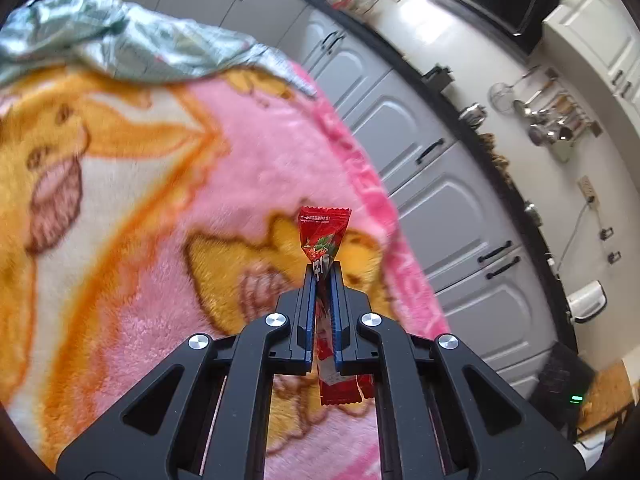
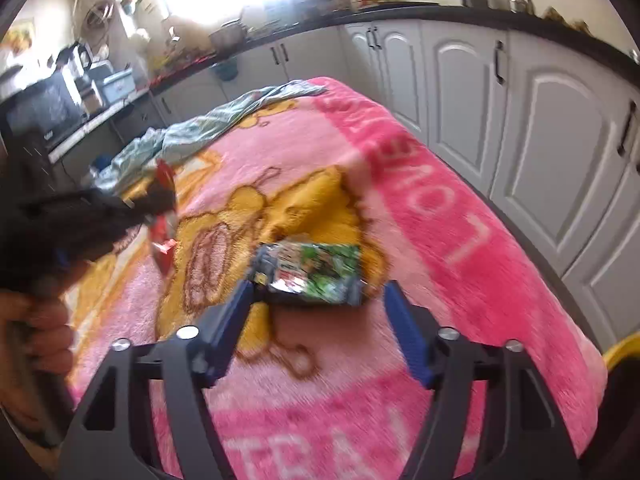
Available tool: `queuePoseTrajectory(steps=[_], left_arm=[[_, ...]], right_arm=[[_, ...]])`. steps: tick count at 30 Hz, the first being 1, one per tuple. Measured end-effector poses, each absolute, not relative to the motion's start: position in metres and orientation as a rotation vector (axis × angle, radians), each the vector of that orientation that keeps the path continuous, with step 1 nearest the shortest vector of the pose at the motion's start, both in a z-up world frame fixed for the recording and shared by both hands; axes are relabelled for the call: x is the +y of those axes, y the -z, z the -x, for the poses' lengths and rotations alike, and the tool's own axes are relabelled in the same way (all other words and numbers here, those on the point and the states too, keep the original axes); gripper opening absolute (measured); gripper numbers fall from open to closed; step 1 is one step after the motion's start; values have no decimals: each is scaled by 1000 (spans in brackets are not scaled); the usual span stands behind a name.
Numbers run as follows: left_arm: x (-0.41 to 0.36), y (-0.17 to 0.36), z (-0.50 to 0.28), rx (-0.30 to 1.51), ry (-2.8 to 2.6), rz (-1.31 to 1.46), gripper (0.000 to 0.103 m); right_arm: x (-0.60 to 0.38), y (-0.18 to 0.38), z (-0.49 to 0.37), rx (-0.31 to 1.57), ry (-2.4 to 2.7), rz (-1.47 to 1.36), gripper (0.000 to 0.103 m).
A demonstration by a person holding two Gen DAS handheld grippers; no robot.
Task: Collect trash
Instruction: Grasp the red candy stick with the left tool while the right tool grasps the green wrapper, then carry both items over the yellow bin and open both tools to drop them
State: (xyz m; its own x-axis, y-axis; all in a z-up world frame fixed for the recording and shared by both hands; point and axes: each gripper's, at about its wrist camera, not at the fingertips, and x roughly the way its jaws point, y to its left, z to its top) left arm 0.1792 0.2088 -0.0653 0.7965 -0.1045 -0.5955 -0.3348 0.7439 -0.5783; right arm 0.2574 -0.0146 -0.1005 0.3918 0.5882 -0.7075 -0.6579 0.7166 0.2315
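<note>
The left tongs (image 1: pixel 323 270) were clamped on a red snack wrapper (image 1: pixel 324 236), its crimped top standing up past the tips and its tail hanging down between the blue pads (image 1: pixel 308 312), clear of the pink cartoon blanket (image 1: pixel 120 200). The right tongs (image 2: pixel 318 292) stood wide open with nothing pinched, a green foil packet (image 2: pixel 316 272) lying flat on the blanket just ahead of the tips. To my eye the job in hand was that packet: I'd have come down with one finger on either long edge, pressed a little into the soft pile to get under the foil, and closed slowly so it didn't skate away or snag fleece. The red wrapper looked thinly held, so the left hand was best kept steady. The right camera alone showed the green packet, the person's hand (image 2: pixel 36 332) on the left handle, and a yellow rim (image 2: pixel 624 350) at the edge, perhaps a bin; the left camera alone showed how the wrapper sat between the pads. A crumpled pale green cloth (image 1: pixel 100 36) lay at the far end.
</note>
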Motion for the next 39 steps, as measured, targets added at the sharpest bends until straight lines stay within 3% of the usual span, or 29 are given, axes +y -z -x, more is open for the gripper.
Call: queuePoseTrajectory(steps=[7,8,11,12,13,14,27,39], left_arm=[[197,25,-168,576,-71,676,3],[195,21,-167,571,-60,670,3],[186,12,-168,566,-33,645,3],[183,11,-169,565,-24,638,3],[178,9,-170,566,-11,630,3],[174,8,-171,566,-1,628,3],[63,-4,-208,609,190,518,3],[-78,6,-241,682,377,389,3]], right_arm=[[33,122,-274,924,-734,158,81],[37,126,-274,927,-711,180,75],[28,126,-276,904,-695,164,38],[23,126,-279,910,-705,141,21],[14,125,-282,916,-711,113,12],[4,123,-284,915,-717,85,10],[-173,57,-253,806,-664,-30,9],[-317,65,-216,836,-469,-62,9]])
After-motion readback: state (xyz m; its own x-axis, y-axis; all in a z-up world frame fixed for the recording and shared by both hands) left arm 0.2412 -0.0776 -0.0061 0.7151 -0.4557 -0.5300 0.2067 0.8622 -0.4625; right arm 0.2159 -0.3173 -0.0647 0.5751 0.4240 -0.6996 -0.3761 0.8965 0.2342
